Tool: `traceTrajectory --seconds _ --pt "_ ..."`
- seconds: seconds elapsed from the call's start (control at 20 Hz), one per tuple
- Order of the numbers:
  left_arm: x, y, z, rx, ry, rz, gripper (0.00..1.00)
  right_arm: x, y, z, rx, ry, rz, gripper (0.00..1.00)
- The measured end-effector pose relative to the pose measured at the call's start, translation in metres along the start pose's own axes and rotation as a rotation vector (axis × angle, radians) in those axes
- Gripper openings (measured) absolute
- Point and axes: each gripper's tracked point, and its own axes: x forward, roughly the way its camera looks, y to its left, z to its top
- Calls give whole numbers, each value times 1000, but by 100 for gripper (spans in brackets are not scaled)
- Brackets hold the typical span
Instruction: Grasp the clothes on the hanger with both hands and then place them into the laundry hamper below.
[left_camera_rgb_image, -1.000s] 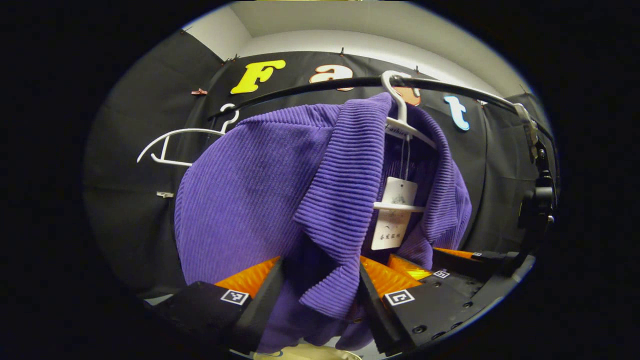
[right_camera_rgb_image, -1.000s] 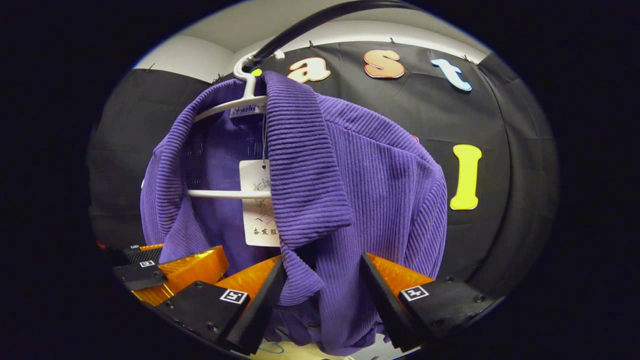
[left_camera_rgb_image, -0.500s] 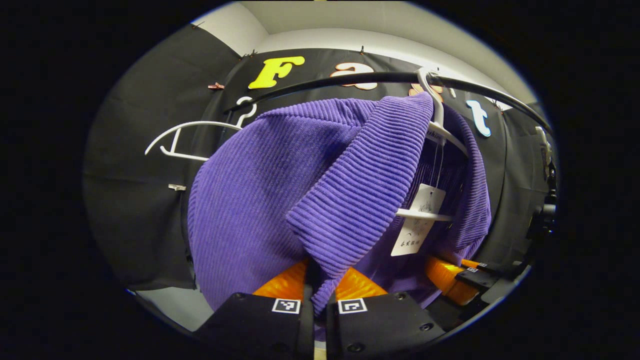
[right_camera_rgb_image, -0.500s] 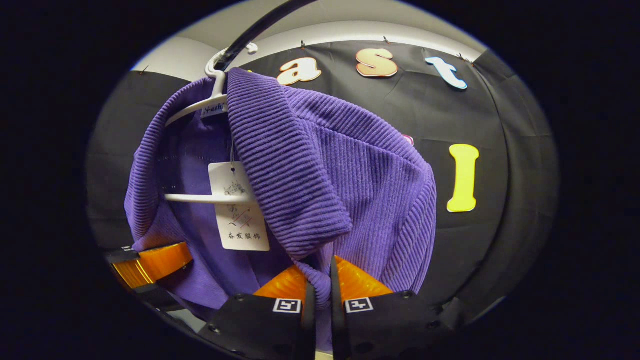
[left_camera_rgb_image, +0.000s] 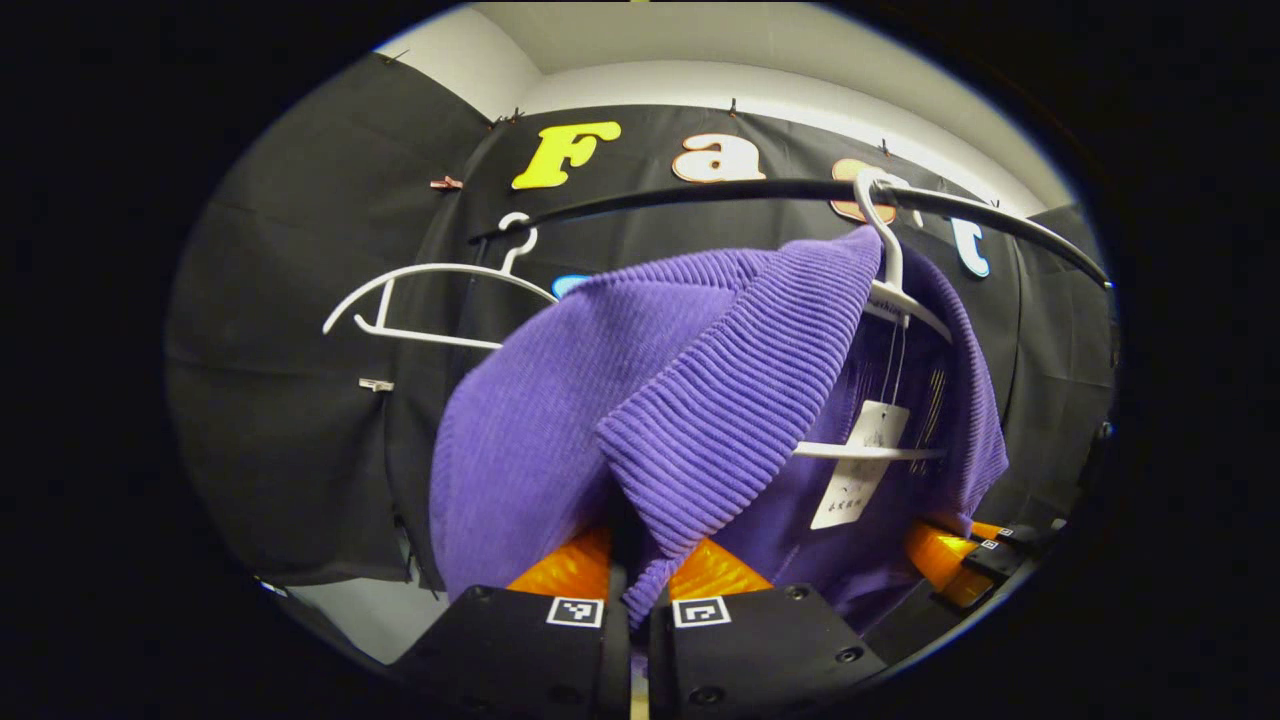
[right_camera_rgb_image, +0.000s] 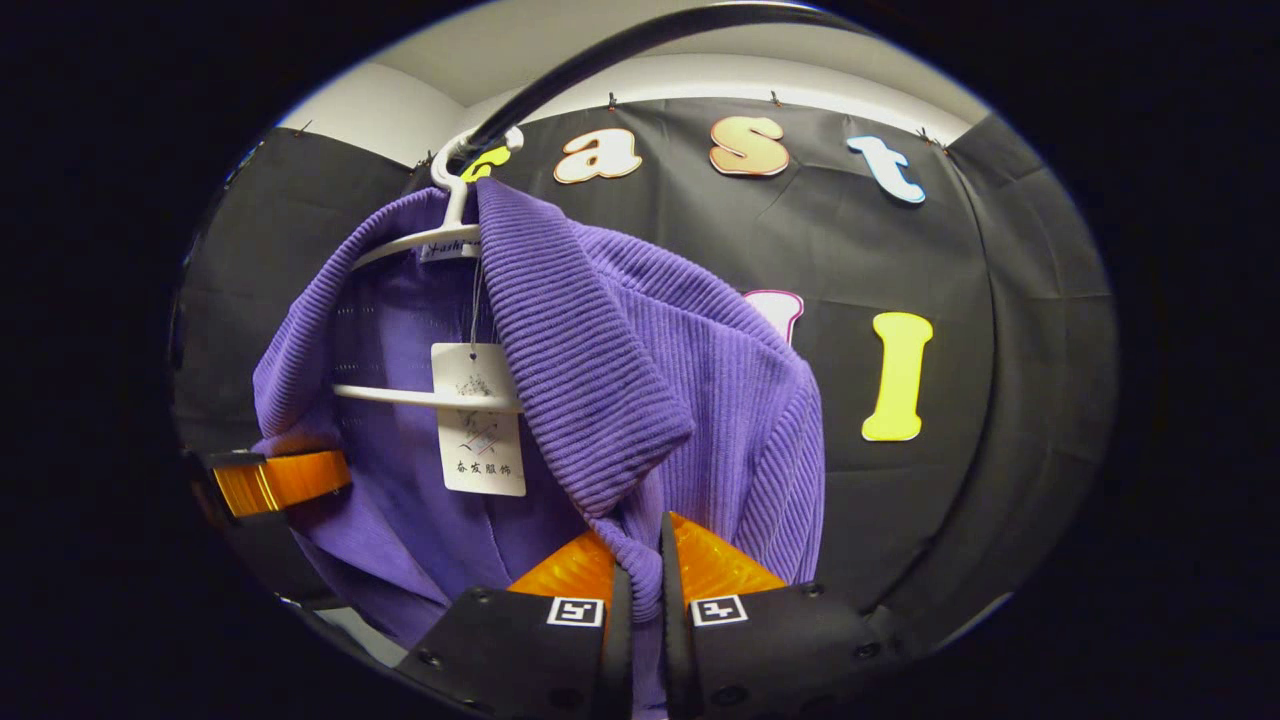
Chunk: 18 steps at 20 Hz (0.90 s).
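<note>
A purple ribbed knit garment (left_camera_rgb_image: 560, 420) (right_camera_rgb_image: 700, 400) hangs on a white hanger (left_camera_rgb_image: 895, 290) (right_camera_rgb_image: 440, 235) from the black rail (left_camera_rgb_image: 700, 190) (right_camera_rgb_image: 600, 50). A white paper tag (left_camera_rgb_image: 860, 465) (right_camera_rgb_image: 480, 420) dangles inside its open front. My left gripper (left_camera_rgb_image: 635, 575) is shut on the lower tip of the garment's left collar flap. The right gripper (right_camera_rgb_image: 640, 565) is shut on the lower tip of the right collar flap. In the left gripper view the right gripper (left_camera_rgb_image: 975, 560) shows at the lower right; in the right gripper view the left gripper (right_camera_rgb_image: 275, 480) shows at the lower left.
An empty white hanger (left_camera_rgb_image: 430, 295) hangs on the rail left of the garment. The rail curves off to the right (left_camera_rgb_image: 1040, 250). Black cloth wall (right_camera_rgb_image: 960, 330) stands close behind, and a pale floor strip (left_camera_rgb_image: 350, 615) shows at the lower left.
Both grippers closed from wide open onto the collar tips. Since then the garment has slid lower and its shoulders bunch inward, uncovering more wall on each side.
</note>
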Motion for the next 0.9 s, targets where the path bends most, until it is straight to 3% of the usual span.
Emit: traceTrajectory --seconds 0.5,0.9 --pt "-39 39 60 23 -145 99 11 -46 -43 56 -52 -137 -120 17" --pt "-34 68 117 67 -267 156 9 -40 -73 115 -66 -303 -222 12"
